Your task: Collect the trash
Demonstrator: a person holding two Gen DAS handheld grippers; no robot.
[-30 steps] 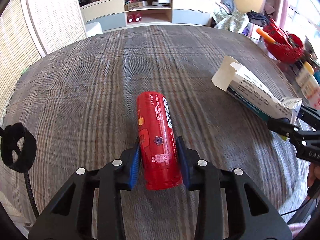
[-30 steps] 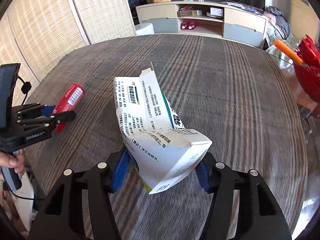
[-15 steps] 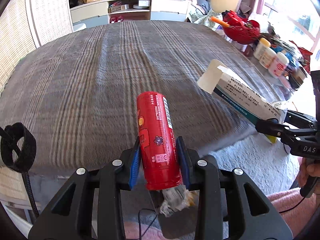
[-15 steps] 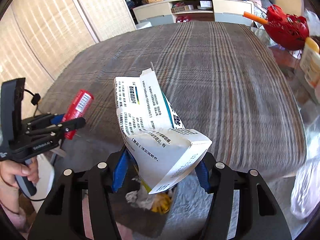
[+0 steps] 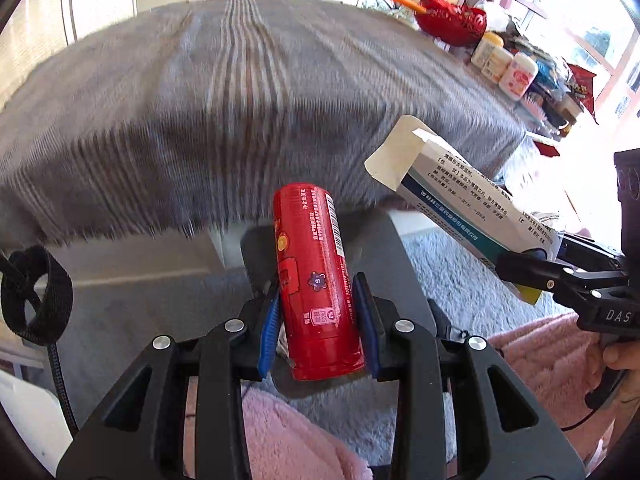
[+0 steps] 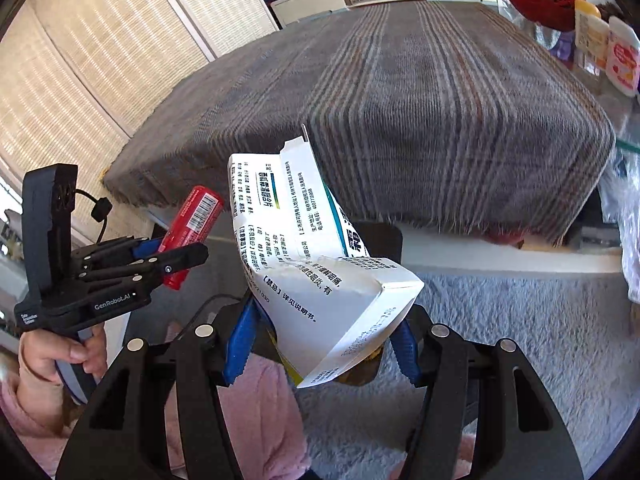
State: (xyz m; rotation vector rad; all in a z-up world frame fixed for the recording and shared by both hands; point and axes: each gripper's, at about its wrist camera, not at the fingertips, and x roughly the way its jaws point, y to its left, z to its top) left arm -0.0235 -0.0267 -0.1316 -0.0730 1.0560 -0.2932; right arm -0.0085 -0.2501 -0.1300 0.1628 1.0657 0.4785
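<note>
My left gripper point(image 5: 318, 300) is shut on a red cylindrical tube point(image 5: 316, 276) with a barcode, held over a dark bin point(image 5: 384, 248) on the floor in front of the bed. My right gripper point(image 6: 324, 332) is shut on a crumpled white medicine box point(image 6: 316, 264), its flap open, also above the bin point(image 6: 384, 240). In the left wrist view the box point(image 5: 472, 200) and the right gripper point(image 5: 532, 268) are at the right. In the right wrist view the tube point(image 6: 192, 224) and the left gripper point(image 6: 160, 256) are at the left.
A bed with a grey plaid blanket point(image 5: 240, 92) fills the background, its edge just beyond the bin. A fluffy grey rug point(image 6: 500, 340) covers the floor. Bottles point(image 5: 516, 72) and a red basket point(image 5: 452, 20) stand at the right. Pink sleeves point(image 5: 288, 440) are below.
Both grippers have pulled back off the bed with their items. They have come down to the floor in front of the bed, over the dark bin. Neither grip has changed.
</note>
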